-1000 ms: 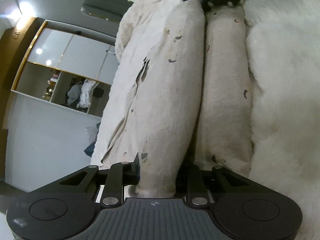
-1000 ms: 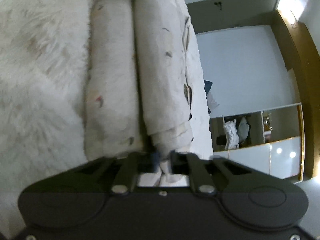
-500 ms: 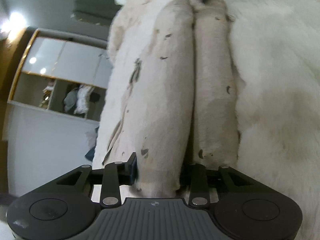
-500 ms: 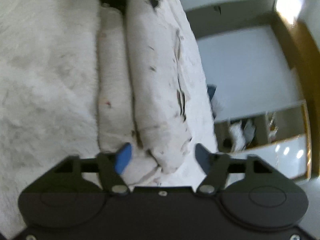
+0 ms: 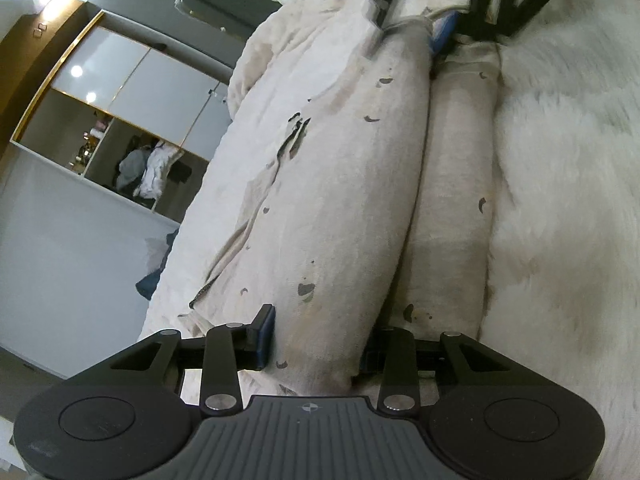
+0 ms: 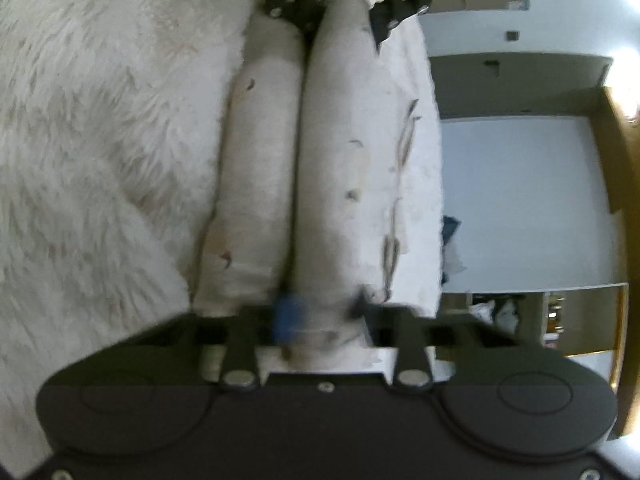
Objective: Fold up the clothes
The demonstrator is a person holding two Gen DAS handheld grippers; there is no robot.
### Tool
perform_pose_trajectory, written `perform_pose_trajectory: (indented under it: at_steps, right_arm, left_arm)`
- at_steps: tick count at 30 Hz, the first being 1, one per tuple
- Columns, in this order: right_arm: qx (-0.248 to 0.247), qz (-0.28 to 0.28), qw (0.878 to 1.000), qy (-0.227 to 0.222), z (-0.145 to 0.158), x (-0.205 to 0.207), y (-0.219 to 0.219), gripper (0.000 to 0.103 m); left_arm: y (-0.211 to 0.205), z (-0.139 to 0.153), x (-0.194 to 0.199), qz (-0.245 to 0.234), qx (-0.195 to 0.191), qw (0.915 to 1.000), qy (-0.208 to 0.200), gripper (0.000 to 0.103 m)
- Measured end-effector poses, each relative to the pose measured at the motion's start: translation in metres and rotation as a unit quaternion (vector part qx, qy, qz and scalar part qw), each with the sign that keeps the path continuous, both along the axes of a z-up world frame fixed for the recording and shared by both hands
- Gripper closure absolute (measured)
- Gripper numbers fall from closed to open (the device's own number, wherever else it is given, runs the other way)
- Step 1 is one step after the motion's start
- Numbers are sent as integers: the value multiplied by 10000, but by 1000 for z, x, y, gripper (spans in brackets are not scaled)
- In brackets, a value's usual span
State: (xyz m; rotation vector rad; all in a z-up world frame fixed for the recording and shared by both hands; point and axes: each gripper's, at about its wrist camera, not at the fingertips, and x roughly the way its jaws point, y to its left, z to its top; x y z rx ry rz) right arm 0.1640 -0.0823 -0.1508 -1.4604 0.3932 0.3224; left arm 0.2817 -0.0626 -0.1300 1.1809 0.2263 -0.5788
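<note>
Left gripper: we see our left gripper (image 5: 316, 344) low in its own view, jaws set apart around one end of the folded garment, a blue pad (image 5: 265, 336) beside the cloth; we cannot tell whether the pads press it.
Garment: the cream clothing with small dark marks (image 5: 352, 184) lies folded into two long rolls side by side, touching along their length, running between the two grippers.
Fluffy blanket: we see a white furry blanket (image 5: 568, 184) carrying the garment, which lies near the blanket's edge, the fur spreading wide on the far side of the thinner roll.
Right gripper: our right gripper (image 6: 320, 316) straddles the other end of the thicker roll (image 6: 340, 168), its blue pad (image 6: 289, 316) in the seam between the rolls; the picture is blurred, so we cannot tell whether it grips.
Room: a wardrobe with gold-trimmed pale doors (image 5: 120, 76) and hanging clothes stands beyond the blanket's edge.
</note>
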Motion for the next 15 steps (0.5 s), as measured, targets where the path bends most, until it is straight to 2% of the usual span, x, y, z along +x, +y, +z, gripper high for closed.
perform_pose_trajectory:
  at_steps: [3, 4, 5, 6, 8, 9, 10, 12, 15]
  right_arm:
    - [228, -6, 9996, -138, 11, -2, -2, 93]
    - [217, 24, 9996, -162, 12, -6, -3, 93]
    - [150, 85, 9998, -135, 10, -10, -4, 92]
    - [16, 163, 9999, -39, 7, -13, -5, 89]
    - [-169, 269, 9994, 119, 0, -18, -7, 81]
    - [-133, 268, 9995, 116, -2, -20, -6, 70]
    - [-97, 267, 9995, 113, -4, -23, -6, 54]
    - [-24, 266, 9996, 107, -8, -28, -5, 39]
    - [84, 263, 9996, 98, -14, -36, -4, 32]
  left_arm:
    - [1, 3, -6, -2, -65, 10000, -34, 68]
    - [1, 4, -8, 7, -71, 10000, -56, 57]
    - [2, 1, -11, 11, 16, 9998, -211, 42]
    - [3, -1, -15, 3, 100, 9993, -355, 37]
    - [9, 5, -23, -185, 117, 9992, -330, 32]
    - [15, 11, -29, -276, 77, 9993, -248, 30]
    - [21, 16, -35, -335, 54, 9992, -218, 27]
    - [32, 28, -49, -488, -11, 9988, -75, 25]
    - [26, 27, -65, -741, -6, 9972, -16, 20]
